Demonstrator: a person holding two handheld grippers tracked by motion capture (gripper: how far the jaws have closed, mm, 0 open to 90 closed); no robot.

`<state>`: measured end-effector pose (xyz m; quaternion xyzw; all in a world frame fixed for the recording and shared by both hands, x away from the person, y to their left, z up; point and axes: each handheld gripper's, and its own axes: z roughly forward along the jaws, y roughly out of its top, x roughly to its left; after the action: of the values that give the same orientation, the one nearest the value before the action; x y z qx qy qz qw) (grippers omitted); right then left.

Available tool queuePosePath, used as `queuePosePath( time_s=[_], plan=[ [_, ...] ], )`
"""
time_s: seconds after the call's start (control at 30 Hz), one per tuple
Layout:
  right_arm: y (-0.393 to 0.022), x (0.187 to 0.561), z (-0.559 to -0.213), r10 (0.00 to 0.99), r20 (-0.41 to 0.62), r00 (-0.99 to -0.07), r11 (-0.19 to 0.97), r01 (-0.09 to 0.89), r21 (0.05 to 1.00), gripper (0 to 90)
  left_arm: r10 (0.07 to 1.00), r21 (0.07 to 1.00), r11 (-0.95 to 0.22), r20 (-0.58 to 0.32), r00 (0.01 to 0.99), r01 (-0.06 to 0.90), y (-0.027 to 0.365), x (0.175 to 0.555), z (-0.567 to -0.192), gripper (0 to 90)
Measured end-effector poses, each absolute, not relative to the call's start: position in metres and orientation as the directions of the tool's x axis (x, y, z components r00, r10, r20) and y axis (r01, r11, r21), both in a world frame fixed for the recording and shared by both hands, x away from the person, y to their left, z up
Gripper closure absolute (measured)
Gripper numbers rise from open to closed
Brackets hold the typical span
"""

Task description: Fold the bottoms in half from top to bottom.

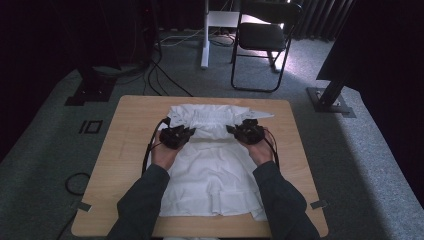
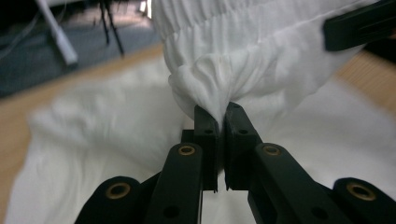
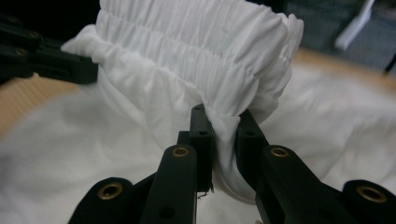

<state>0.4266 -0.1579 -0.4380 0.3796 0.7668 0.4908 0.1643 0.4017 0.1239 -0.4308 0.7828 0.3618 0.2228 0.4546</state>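
A white garment with a gathered elastic waistband lies spread on the wooden table. My left gripper is shut on the waistband's left part; in the left gripper view its jaws pinch a bunch of white garment fabric at the left gripper tips. My right gripper is shut on the waistband's right part, and in the right gripper view the ruffled waistband rises from between the right gripper tips. The waistband hangs lifted between both grippers. The other gripper's jaw crosses each gripper view's top corner.
A black folding chair and a white stand leg are on the grey carpet beyond the table. Cables run over the floor at the back left. A black stand base sits at the right.
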Motion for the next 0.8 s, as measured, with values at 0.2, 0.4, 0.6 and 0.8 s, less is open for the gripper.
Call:
queuePosePath(
  time_s=[0.2,0.4,0.6,0.8],
  plan=[
    [-0.17,0.395,-0.405,0.693,0.123,-0.71,0.208,0.36,0.91,80.8,0.723,0.899,-0.318,0.023,0.691,0.302,0.134,0.368,-0.411,86.2],
    [-0.171,0.368,-0.454,0.67,0.134,-0.73,0.299,0.431,0.852,80.1,0.701,0.843,-0.366,-0.028,0.713,0.393,0.136,0.349,-0.46,85.2],
    [-0.169,0.355,-0.523,0.677,0.189,-0.711,0.371,0.552,0.747,79.7,0.698,0.71,-0.435,-0.121,0.705,0.553,0.133,0.344,-0.531,77.1],
    [-0.173,0.35,-0.535,0.676,0.213,-0.705,0.387,0.586,0.712,52.7,0.707,0.749,-0.38,-0.143,0.693,0.543,0.145,0.342,-0.519,57.0]
  ],
)
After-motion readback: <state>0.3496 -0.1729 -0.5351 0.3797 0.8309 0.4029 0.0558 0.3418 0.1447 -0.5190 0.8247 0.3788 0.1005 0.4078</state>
